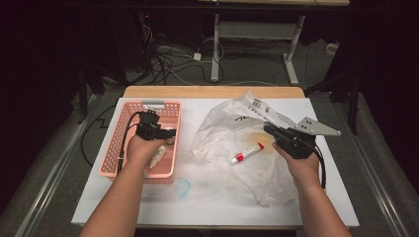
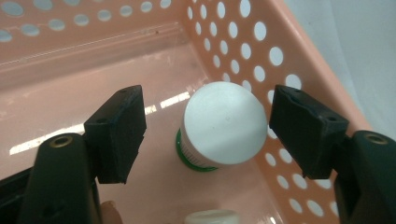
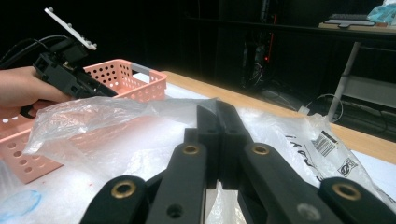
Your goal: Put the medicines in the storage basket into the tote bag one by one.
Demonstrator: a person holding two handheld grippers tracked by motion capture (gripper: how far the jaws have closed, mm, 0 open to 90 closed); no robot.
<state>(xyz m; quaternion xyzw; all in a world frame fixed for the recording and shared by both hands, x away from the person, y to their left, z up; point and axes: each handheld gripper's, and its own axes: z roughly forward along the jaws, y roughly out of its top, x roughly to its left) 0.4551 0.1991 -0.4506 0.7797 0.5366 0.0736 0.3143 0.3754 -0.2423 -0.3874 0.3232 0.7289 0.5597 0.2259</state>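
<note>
A pink perforated basket (image 1: 111,148) stands at the table's left. My left gripper (image 1: 170,134) reaches down into it. In the left gripper view its jaws (image 2: 208,128) are open on either side of an upright white-capped bottle (image 2: 222,123) with a green band; the right pad sits close to the cap and the left pad is apart from it. My right gripper (image 1: 268,129) is shut on the upper edge of a clear plastic bag (image 1: 222,128), which it holds lifted. The right gripper view shows its jaws (image 3: 217,112) pressed together on the bag's film (image 3: 93,116).
A red and white tube (image 1: 248,152) lies in the bag. Another white bottle (image 1: 159,155) lies in the basket near my left hand. A small clear bluish ring (image 1: 183,186) rests on the white table (image 1: 197,207). Cables and desk legs stand beyond the far edge.
</note>
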